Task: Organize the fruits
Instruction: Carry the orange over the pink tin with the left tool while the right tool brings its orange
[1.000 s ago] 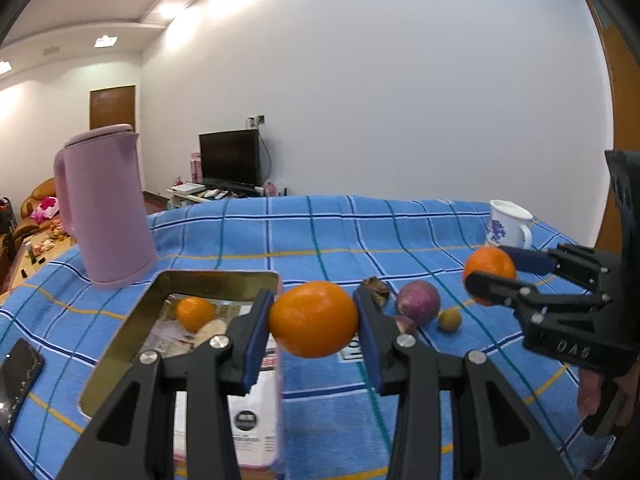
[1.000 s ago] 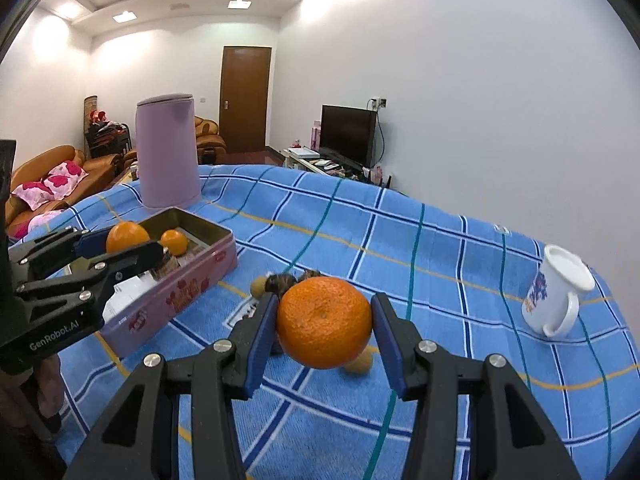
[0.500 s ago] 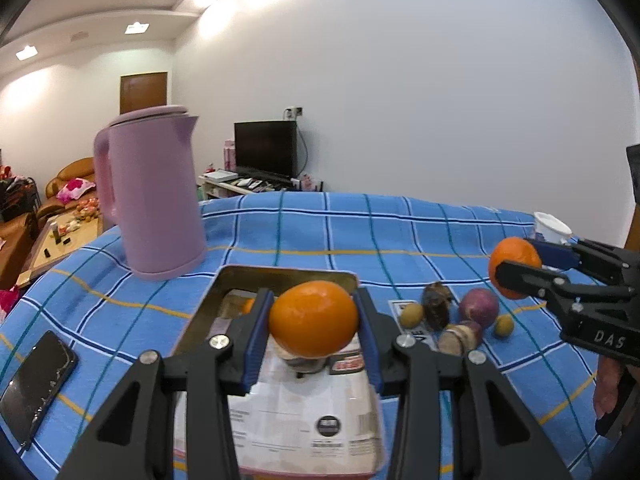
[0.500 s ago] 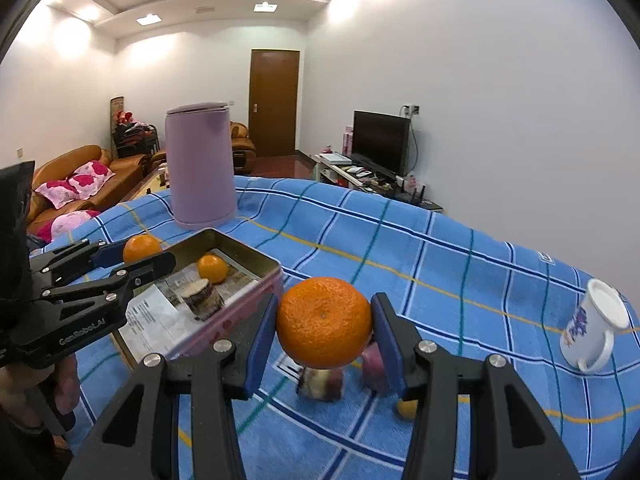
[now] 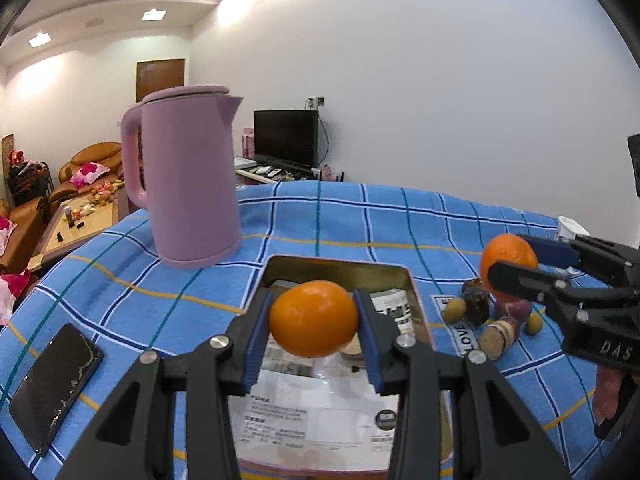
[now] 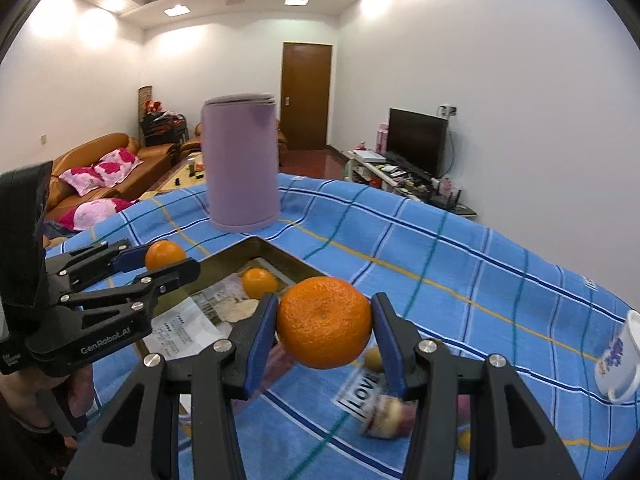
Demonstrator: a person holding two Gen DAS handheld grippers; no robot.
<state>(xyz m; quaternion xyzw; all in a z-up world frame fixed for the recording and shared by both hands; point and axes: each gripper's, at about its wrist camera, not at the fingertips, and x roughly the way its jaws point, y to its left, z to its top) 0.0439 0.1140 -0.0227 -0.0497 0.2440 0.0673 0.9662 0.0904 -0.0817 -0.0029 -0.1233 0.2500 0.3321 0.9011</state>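
My left gripper (image 5: 314, 324) is shut on an orange (image 5: 314, 318) and hovers over the open metal tin (image 5: 340, 270) lined with printed paper. In the right wrist view the same gripper (image 6: 166, 258) comes in from the left above the tin (image 6: 256, 250), where a smaller orange (image 6: 259, 282) and a pale slice lie. My right gripper (image 6: 324, 334) is shut on a second orange (image 6: 324, 332), held just right of the tin; the left wrist view shows it (image 5: 512, 260) at the right edge. Small loose fruits (image 5: 476, 308) lie on the cloth beside the tin.
A tall lilac kettle (image 5: 186, 184) stands behind the tin on the blue checked tablecloth (image 5: 380, 220). A black phone (image 5: 54, 384) lies near the front left edge. A white flowered mug (image 6: 618, 354) sits at the far right. Sofas and a TV stand beyond the table.
Both grippers have swung left with their oranges; the left one went from beside the tin to over it, and the right one has come closer to the tin.
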